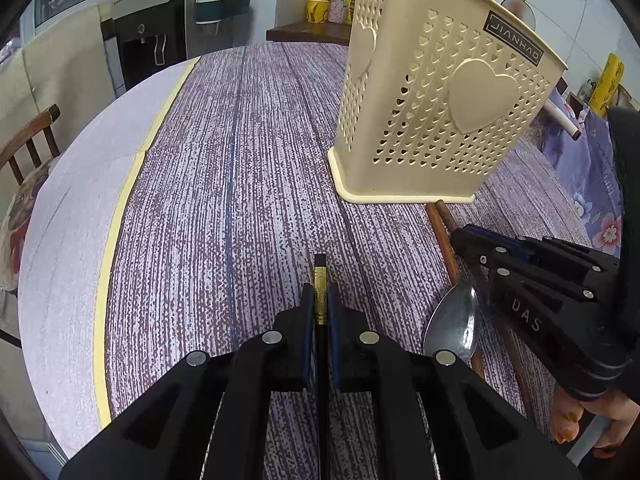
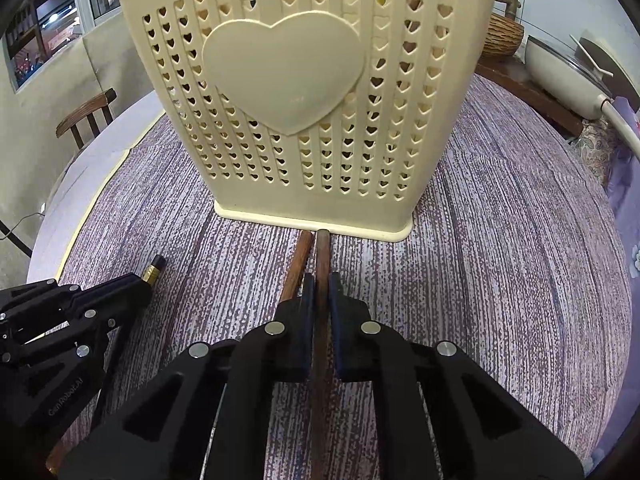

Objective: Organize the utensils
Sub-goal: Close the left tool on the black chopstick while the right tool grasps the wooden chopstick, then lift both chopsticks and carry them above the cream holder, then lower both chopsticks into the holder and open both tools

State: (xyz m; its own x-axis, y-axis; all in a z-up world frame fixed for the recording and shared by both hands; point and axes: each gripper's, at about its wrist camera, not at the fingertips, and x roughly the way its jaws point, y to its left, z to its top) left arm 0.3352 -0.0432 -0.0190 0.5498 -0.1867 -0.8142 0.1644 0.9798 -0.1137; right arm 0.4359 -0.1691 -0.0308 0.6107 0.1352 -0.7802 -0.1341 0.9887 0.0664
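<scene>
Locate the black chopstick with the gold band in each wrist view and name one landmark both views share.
Left wrist: black chopstick at bottom centre, clamped in the left gripper, tip pointing up the table.
Right wrist: its gold-banded tip at middle left, poking out of the left gripper.
Shared landmark: cream heart-pattern holder.

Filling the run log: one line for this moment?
left gripper: shut on black chopstick | right gripper: shut on brown chopstick | spoon: on table | holder: upright
</scene>
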